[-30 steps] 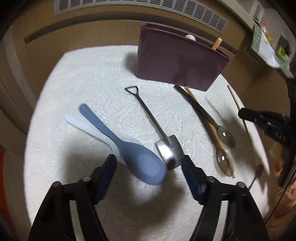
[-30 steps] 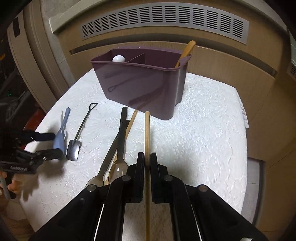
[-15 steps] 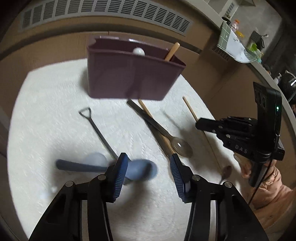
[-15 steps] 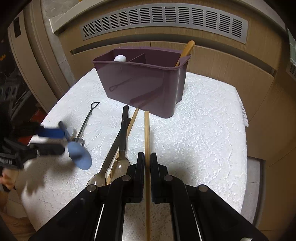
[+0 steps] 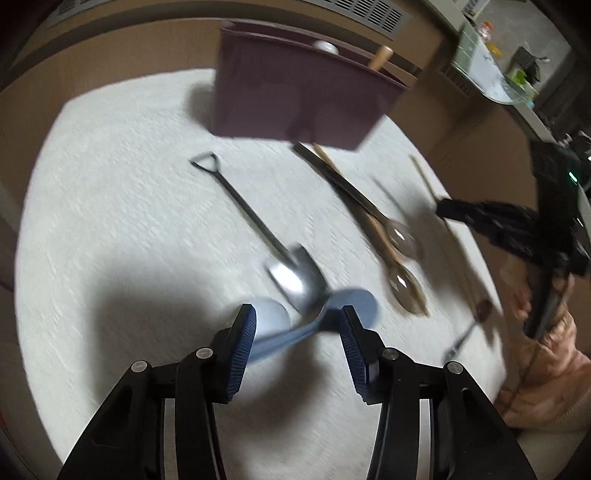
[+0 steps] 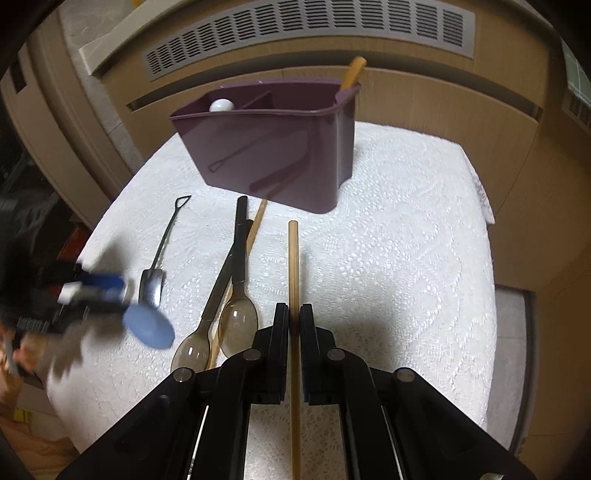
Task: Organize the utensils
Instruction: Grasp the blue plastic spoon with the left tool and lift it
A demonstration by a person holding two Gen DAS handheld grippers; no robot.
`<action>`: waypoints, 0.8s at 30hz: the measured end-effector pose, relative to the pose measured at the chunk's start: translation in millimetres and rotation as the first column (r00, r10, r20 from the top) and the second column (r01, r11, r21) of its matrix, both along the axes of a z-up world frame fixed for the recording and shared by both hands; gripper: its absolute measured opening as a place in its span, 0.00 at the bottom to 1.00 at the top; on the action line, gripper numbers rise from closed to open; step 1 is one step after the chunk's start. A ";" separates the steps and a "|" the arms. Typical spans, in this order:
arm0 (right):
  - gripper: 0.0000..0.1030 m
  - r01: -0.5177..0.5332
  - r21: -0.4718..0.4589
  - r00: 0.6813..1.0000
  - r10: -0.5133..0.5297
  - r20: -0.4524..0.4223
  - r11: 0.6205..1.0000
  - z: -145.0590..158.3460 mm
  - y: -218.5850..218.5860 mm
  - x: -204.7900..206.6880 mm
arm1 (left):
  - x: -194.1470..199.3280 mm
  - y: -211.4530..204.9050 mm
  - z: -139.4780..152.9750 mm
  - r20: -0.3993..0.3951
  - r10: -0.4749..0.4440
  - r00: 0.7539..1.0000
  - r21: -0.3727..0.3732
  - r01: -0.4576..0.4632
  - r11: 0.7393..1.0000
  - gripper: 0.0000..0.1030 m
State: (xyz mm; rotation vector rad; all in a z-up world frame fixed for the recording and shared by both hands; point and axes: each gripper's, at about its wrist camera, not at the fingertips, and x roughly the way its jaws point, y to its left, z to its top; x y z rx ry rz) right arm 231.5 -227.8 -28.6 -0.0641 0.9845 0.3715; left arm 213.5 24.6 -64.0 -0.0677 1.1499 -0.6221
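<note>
Home interior: white embossed cloth [image 6: 406, 221] on tabletop, purple utensil caddy [image 6: 273, 155], wood-panelled cabinet with vent grille [image 6: 306, 33], cluttered counter [image 5: 491, 74] behind.

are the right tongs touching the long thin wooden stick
Touching. The right wrist view shows the right tongs shut on the long thin wooden stick, both pads pressed against its sides with no gap.

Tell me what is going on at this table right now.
A person is sorting utensils with two handheld grippers. The left gripper has the blue spoon across its jaws, lifted off the white cloth. The right gripper is shut on a wooden stick. The purple caddy holds only a couple of items.
</note>
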 end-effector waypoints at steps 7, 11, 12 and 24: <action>0.05 -0.013 0.007 1.000 0.013 0.003 1.000 4.9 3.2 -3.4 | -52.4 -42.3 11.0 0.154 -0.258 0.954 0.256 0.214 0.943 0.46; 0.05 -0.023 0.014 1.000 0.023 0.011 1.000 9.1 3.6 -7.8 | -39.3 -52.2 7.0 0.163 -0.271 0.949 0.317 0.210 0.925 0.46; 0.05 -0.025 0.014 1.000 0.025 0.011 1.000 9.7 3.6 -8.2 | -35.0 -53.9 4.9 0.156 -0.278 0.948 0.323 0.217 0.921 0.46; 0.05 -0.032 0.026 0.998 0.030 0.057 0.999 19.1 1.6 -21.5 | -24.9 -69.9 14.8 0.226 -0.226 0.948 0.298 0.153 0.942 0.33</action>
